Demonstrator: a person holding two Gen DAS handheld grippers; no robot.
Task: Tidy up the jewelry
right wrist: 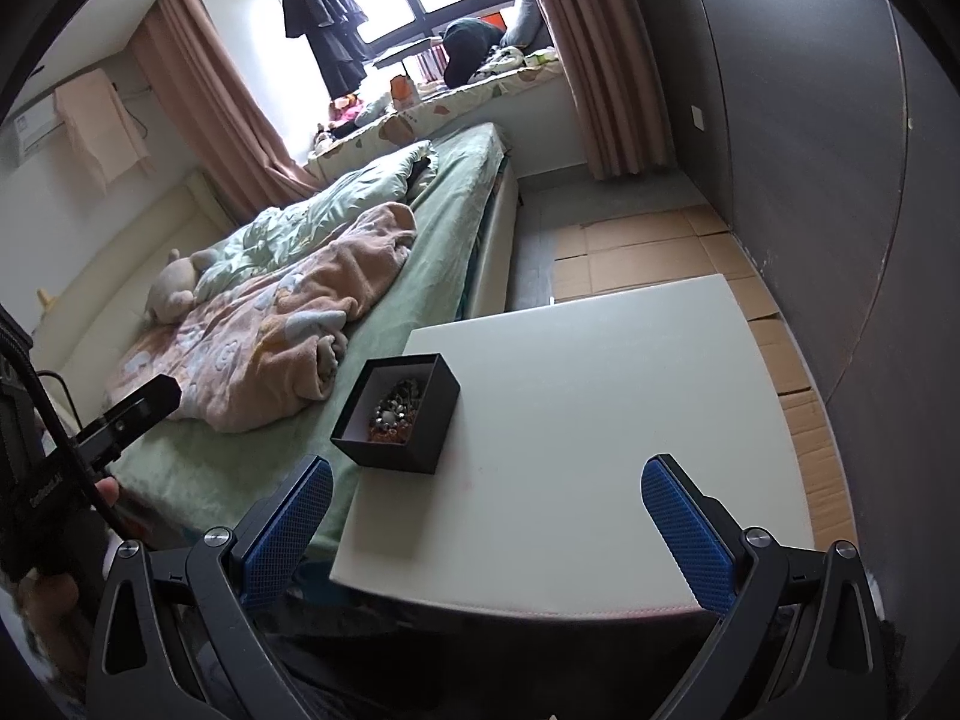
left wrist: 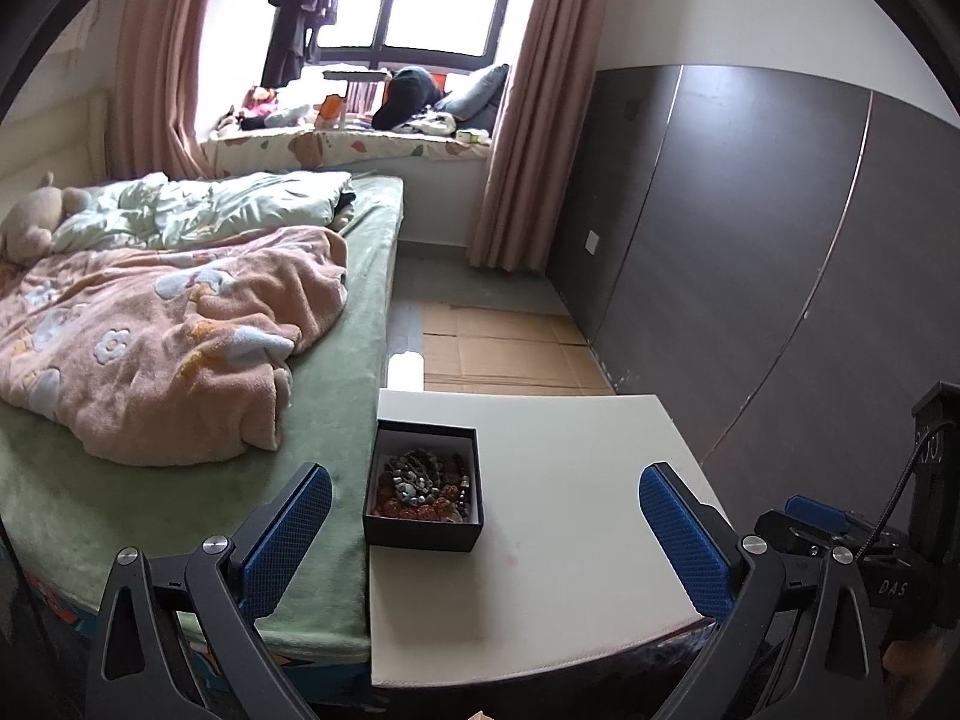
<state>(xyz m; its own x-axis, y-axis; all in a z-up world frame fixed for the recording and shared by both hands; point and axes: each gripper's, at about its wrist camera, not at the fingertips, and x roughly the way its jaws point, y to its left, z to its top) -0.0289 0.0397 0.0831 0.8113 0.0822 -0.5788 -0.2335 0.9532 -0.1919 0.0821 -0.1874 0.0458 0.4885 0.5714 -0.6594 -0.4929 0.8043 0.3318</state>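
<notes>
a black box [left wrist: 423, 489] is sitting open-topped on the white table [left wrist: 570, 516], near the table's edge that is running beside the bed [left wrist: 180, 480]. in the left wrist view it is lying toward ten o'clock on the tabletop; in the right wrist view the same black box [right wrist: 396, 423] is showing at about eleven o'clock of the white table [right wrist: 600, 420]. the jewelry [left wrist: 426, 483] is lying piled inside the box, a tangle of silver and grey beads over amber-orange ones, all within the box walls.

the left gripper [left wrist: 486, 522] is hanging above the near part of the table with its blue-padded jaws spread wide and nothing between them; the box is sitting just ahead of its left finger. the right gripper [right wrist: 486, 510] is likewise gaping wide and holding nothing, hovering over the table's near edge, with the box lying ahead toward eleven o'clock. a pink blanket [left wrist: 156, 336] is lying rumpled on the bed, off at nine o'clock.
</notes>
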